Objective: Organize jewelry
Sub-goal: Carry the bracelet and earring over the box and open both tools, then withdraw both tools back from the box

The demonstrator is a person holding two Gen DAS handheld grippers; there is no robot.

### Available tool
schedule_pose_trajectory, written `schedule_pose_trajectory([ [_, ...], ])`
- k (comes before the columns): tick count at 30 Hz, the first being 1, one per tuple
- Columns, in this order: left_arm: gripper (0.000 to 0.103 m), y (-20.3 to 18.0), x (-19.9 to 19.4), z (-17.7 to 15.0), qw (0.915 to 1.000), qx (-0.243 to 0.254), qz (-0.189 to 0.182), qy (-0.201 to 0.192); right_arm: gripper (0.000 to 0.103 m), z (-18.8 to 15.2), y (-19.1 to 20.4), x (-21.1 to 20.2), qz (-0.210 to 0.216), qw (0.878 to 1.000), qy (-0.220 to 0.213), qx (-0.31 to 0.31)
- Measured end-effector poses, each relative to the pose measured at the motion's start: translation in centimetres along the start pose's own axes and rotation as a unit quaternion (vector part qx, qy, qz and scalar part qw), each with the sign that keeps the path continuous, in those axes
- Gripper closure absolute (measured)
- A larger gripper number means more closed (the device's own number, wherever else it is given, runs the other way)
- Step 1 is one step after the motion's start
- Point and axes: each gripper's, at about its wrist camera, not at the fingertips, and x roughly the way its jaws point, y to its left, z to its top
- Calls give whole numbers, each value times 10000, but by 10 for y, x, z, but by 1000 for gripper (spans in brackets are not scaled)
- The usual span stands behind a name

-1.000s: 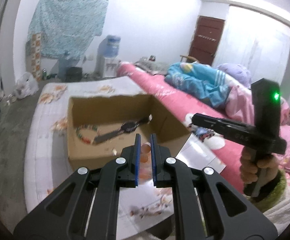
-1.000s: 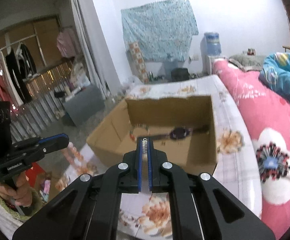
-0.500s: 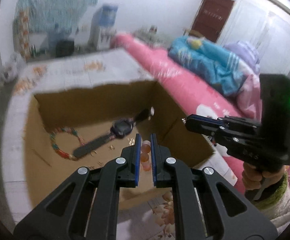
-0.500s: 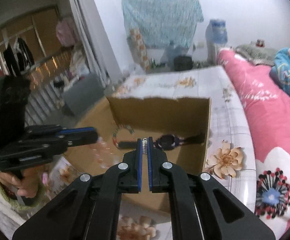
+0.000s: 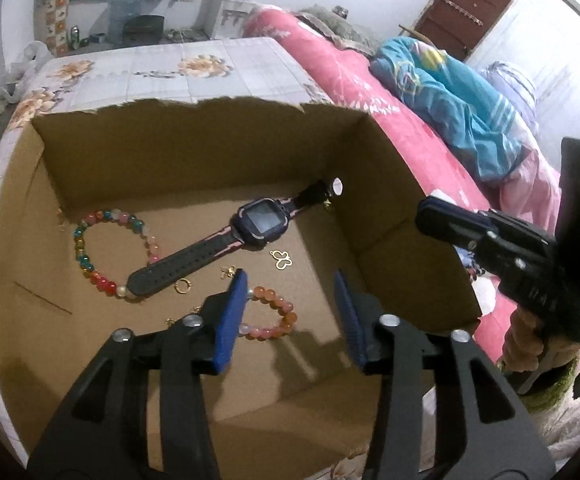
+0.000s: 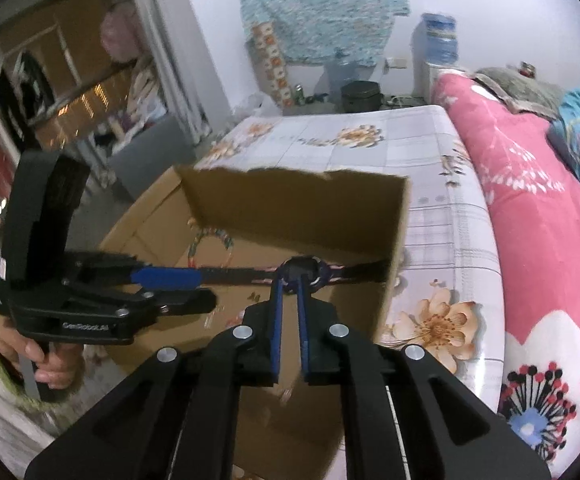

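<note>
An open cardboard box (image 5: 194, 152) lies on the bed. On its floor are a dark watch (image 5: 264, 218), a multicoloured bead bracelet (image 5: 78, 245), a gold butterfly charm (image 5: 282, 259) and a gold ring (image 5: 182, 287). My left gripper (image 5: 290, 280) hangs over the box, jaws opening. An orange bead bracelet (image 5: 280, 302) lies loose on the cardboard below and between the fingers, untouched by the pads. My right gripper (image 6: 290, 284) points at the watch (image 6: 303, 270) from the box's near right. Its jaws are opening, with a narrow gap and nothing in it.
The box (image 6: 290, 208) sits on a floral sheet (image 6: 429, 152). A pink quilt (image 6: 549, 240) and a blue blanket (image 5: 449, 108) lie to the right. The left gripper (image 6: 200, 290), held by a hand (image 6: 50, 364), reaches in from the left. The right gripper (image 5: 429, 220) hovers by the box's right wall.
Both grippers came down closer over the box. The left jaws opened and the orange bracelet dropped to the box floor. The right jaws parted and the small silver piece left them.
</note>
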Motion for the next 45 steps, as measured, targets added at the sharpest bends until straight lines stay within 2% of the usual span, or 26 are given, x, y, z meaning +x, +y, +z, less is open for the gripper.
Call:
schedule_pose_trajectory([
  [2,48,-1,-9,-1,9999,33,128,-107,78,-1,-5,-7,-53,9999,-89,138],
  [6,35,-3,-31,-5,9986,40,405,-346,68,-6,-12,-28,-144,9983,-342,451],
  [10,22,0,-67,-15,9949,-33,596,-810,57,-17,-20,-42,-167,9951,-542,812],
  [12,18,6,-91,-23,9899,-128,832,-1143,51,-24,-25,-45,-119,9924,-554,1090],
  [15,13,21,-112,-34,9818,-334,1278,-1364,49,-39,-34,-41,-8,9883,-362,1478],
  [16,13,27,-114,-38,9772,-411,1611,-1323,49,-43,-36,-38,38,9873,-280,1566],
  [19,13,40,-107,-46,9595,-581,2599,-918,48,-53,-37,-28,194,9850,-10,1717],
  [20,13,43,-104,-48,9576,-633,2695,-803,44,-55,-36,-26,221,9849,48,1714],
  [24,13,51,-89,-57,9618,-881,2555,-437,37,-58,-26,-19,336,9860,282,1607],
  [27,13,48,-75,-61,9665,-847,2409,-255,35,-57,-20,-13,452,9847,467,1619],
  [31,12,45,-69,-65,9693,-1008,2224,-288,33,-55,-14,-10,314,9863,544,1525],
  [34,12,42,-61,-66,9765,-1129,1828,-172,32,-55,-10,-10,232,9879,592,1415],
  [37,12,35,-57,-67,9731,-1156,1986,-142,32,-56,-7,-11,154,9885,665,1347],
  [45,12,28,-62,-77,9732,-1219,1948,-52,32,-65,-8,-19,150,9869,689,1449],
])
